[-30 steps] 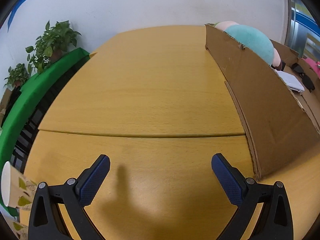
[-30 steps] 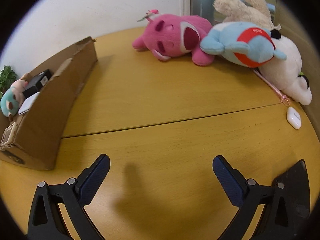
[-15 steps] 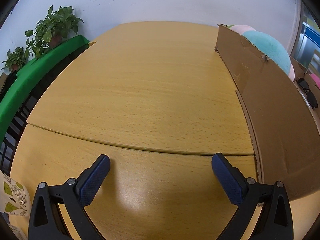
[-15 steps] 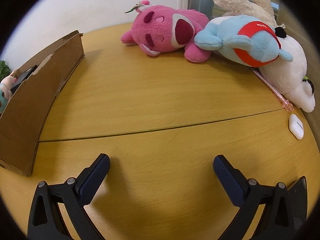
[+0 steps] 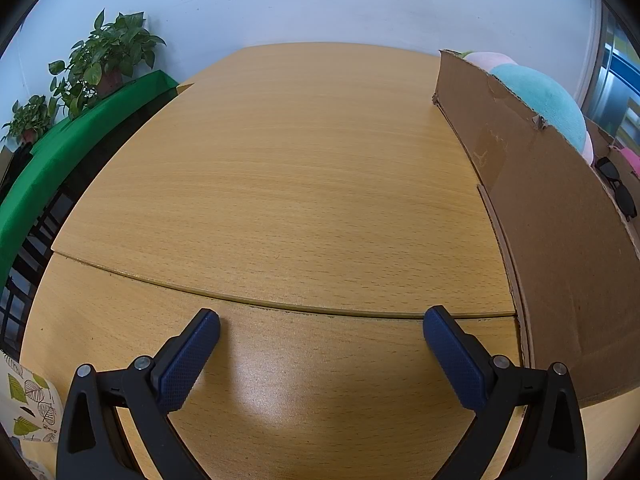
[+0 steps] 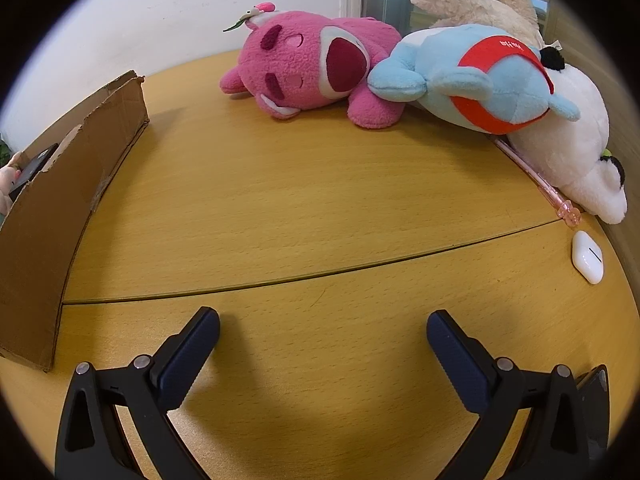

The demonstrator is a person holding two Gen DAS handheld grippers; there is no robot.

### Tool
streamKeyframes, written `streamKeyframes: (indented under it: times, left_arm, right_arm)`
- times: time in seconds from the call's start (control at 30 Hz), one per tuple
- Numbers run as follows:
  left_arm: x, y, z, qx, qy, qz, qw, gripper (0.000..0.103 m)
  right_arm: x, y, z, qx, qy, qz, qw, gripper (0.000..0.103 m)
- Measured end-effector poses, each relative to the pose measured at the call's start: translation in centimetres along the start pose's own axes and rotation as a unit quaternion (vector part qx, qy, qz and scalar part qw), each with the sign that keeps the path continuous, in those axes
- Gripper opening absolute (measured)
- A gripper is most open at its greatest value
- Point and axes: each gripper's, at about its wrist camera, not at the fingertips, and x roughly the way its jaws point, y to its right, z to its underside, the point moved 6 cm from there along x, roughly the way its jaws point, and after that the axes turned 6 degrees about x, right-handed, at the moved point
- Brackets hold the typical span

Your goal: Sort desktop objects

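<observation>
My left gripper [image 5: 320, 332] is open and empty over bare wooden desk, left of a cardboard box [image 5: 560, 232] that holds a teal and pink plush [image 5: 540, 96] and black sunglasses [image 5: 618, 188]. My right gripper [image 6: 322, 332] is open and empty over the desk. Ahead of it at the back lie a pink plush [image 6: 312, 68], a blue and red plush [image 6: 480, 80] and a white plush [image 6: 572, 140]. A pink pen [image 6: 536, 176] and a white earbud case [image 6: 587, 257] lie at the right. The same box [image 6: 60, 200] stands at the left.
A leaf-patterned paper cup [image 5: 28, 408] sits at the left desk edge. Potted plants [image 5: 104, 60] and a green surface [image 5: 60, 152] lie beyond the desk's left edge. A dark flat object [image 6: 596, 400] shows behind my right gripper's right finger. A white wall backs the desk.
The left gripper has swung so the box sits farther right and the cup slid lower left. The right gripper has moved closer to the plush toys; the box has shifted left.
</observation>
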Motion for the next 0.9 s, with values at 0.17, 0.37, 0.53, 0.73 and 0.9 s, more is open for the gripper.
streamKeyframes:
  times: [0.17, 0.37, 0.53, 0.73, 0.9]
  left_arm:
    - [0.04, 0.01, 0.01, 0.000, 0.000, 0.000, 1.0000, 0.103]
    - [0.09, 0.16, 0.08, -0.001, 0.001, -0.001, 1.0000, 0.103]
    - [0.12, 0.19, 0.11, -0.001, 0.001, -0.001, 1.0000, 0.103]
    - [0.14, 0.28, 0.15, -0.001, 0.001, -0.002, 1.0000, 0.103]
    - [0.16, 0.29, 0.16, -0.001, 0.001, -0.002, 1.0000, 0.103]
  right_arm:
    - [0.01, -0.01, 0.03, 0.000, 0.000, 0.000, 1.000, 0.103]
    - [0.02, -0.02, 0.07, 0.000, 0.000, 0.000, 1.000, 0.103]
    - [0.03, -0.03, 0.10, 0.000, 0.000, 0.000, 1.000, 0.103]
    - [0.02, -0.06, 0.12, 0.000, 0.000, 0.000, 1.000, 0.103]
    - [0.04, -0.06, 0.15, 0.000, 0.000, 0.000, 1.000, 0.103]
